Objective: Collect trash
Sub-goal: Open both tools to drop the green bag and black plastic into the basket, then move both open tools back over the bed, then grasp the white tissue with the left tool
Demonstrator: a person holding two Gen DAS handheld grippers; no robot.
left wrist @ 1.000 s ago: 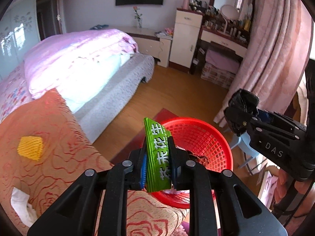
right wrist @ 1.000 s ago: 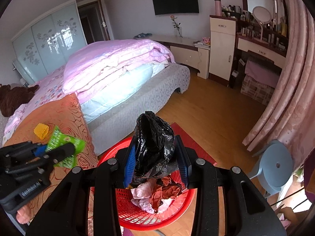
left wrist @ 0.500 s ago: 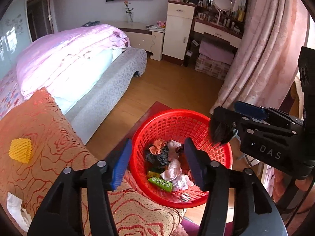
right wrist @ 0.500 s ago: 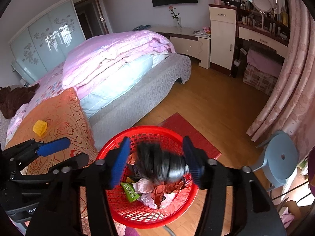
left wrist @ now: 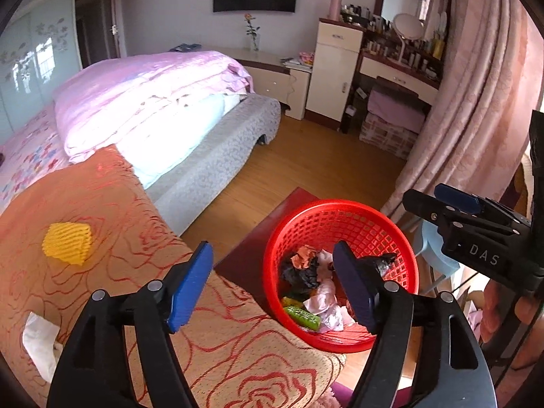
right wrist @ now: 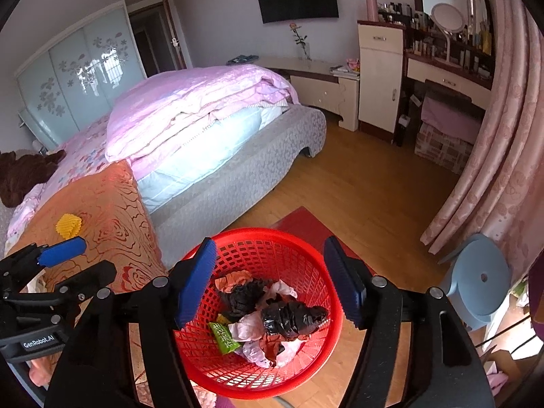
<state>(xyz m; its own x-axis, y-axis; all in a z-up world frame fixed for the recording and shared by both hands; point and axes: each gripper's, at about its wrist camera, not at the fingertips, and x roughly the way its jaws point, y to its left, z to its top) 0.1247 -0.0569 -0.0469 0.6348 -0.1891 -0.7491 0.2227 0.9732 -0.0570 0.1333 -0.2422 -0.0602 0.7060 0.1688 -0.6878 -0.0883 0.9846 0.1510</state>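
A red mesh basket point(left wrist: 343, 210) point(right wrist: 272, 238) stands on the floor by the bed's corner. It holds a green wrapper point(left wrist: 302, 316) point(right wrist: 222, 336), a black plastic bag point(right wrist: 292, 316) point(left wrist: 377, 261) and crumpled pink and white scraps. My left gripper point(left wrist: 272, 282) is open and empty above the orange cover's edge, left of the basket. My right gripper point(right wrist: 268, 278) is open and empty above the basket. A yellow foam net point(left wrist: 68, 243) point(right wrist: 68, 226) and a white tissue point(left wrist: 40, 343) lie on the orange cover.
The orange rose-patterned cover point(left wrist: 102, 210) lies on the bed with pink quilts point(left wrist: 153, 91) behind. A red mat point(right wrist: 306, 221) lies under the basket on the wooden floor. A blue stool point(right wrist: 476, 278) stands right, by pink curtains point(right wrist: 503, 136). A dresser lines the back wall.
Both grippers opened. The green wrapper fell from the left gripper and the black bag from the right gripper into the basket. Both grippers have drawn back a little.
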